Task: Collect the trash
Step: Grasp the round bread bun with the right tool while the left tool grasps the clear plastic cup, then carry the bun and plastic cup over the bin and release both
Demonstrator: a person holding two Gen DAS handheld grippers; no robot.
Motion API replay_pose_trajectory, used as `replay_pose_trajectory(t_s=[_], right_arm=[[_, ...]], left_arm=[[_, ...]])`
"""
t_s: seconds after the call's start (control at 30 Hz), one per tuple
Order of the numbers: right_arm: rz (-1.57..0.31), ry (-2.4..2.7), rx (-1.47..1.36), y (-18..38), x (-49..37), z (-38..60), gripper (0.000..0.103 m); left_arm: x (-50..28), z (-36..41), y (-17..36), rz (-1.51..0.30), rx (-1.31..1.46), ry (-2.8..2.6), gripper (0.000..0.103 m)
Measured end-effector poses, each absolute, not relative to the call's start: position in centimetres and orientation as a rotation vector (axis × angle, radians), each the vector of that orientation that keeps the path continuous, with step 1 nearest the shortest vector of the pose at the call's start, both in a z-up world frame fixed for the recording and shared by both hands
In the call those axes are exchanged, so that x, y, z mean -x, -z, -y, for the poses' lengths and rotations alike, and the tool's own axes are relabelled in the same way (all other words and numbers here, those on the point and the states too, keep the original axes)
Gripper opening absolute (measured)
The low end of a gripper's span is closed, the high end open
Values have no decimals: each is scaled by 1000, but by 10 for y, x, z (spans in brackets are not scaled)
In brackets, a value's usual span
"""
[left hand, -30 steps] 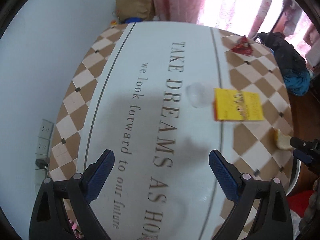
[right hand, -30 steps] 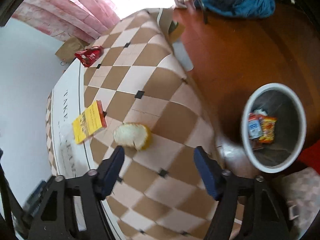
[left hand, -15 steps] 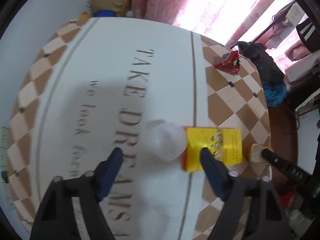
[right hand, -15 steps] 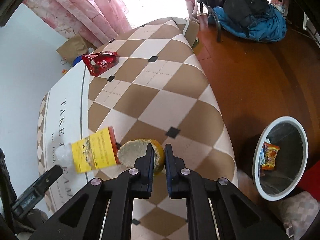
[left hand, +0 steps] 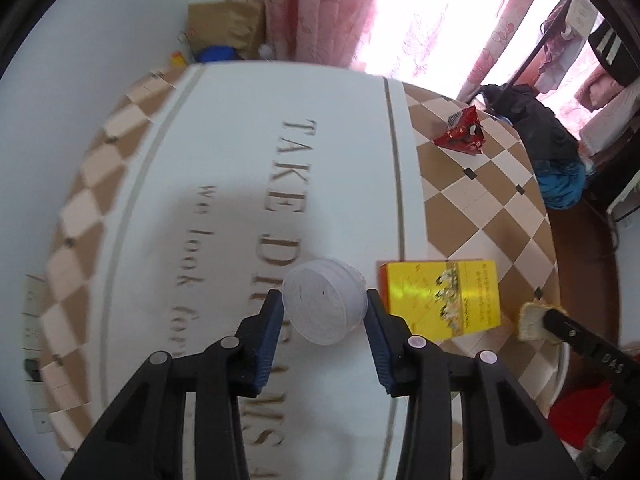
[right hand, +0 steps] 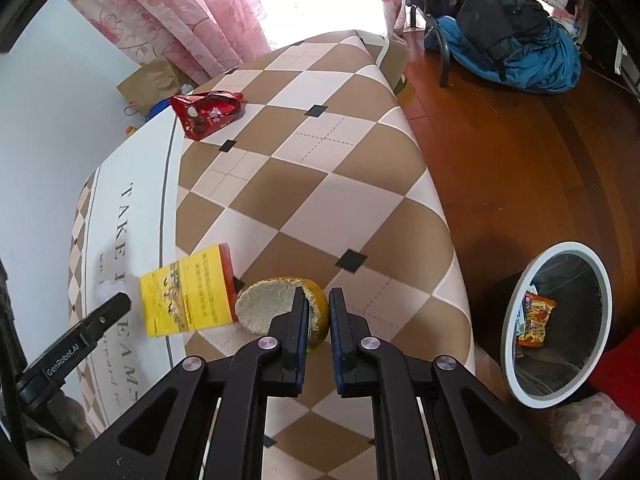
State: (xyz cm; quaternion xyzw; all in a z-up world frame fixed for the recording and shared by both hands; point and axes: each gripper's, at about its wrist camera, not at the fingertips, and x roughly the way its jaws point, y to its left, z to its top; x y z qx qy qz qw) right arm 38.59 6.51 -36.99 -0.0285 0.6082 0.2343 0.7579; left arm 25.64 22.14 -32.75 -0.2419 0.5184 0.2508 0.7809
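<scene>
My left gripper (left hand: 322, 314) is shut on a white round plastic lid or cup (left hand: 324, 306) on the white strip of the table. A yellow box (left hand: 442, 300) lies just right of it, also in the right wrist view (right hand: 188, 296). My right gripper (right hand: 318, 312) is shut on the rim of an orange fruit peel (right hand: 276, 306) lying next to the box; the peel also shows in the left wrist view (left hand: 532, 320). A red snack wrapper (right hand: 208, 114) lies at the table's far side, and shows in the left wrist view (left hand: 462, 132) too. A white-rimmed trash bin (right hand: 556, 332) stands on the floor to the right with wrappers inside.
The table (right hand: 320, 184) has a brown and cream checked cloth with a white lettered strip. A chair with dark and blue clothes (right hand: 504, 52) stands beyond it. A brown paper bag (left hand: 224, 26) and pink curtains are at the back. The floor is wood.
My left gripper moved in and closed on the white lid. My right gripper closed on the orange peel a second ago and stays shut on it.
</scene>
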Motion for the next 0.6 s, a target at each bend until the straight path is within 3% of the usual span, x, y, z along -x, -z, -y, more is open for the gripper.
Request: replay_pose_trajectory(t_s=[0.6], right_arm=[[-1133,-615,133,268,-303,-12,10]], left_arm=[[-182,-134,207,-946,356,-624,37]])
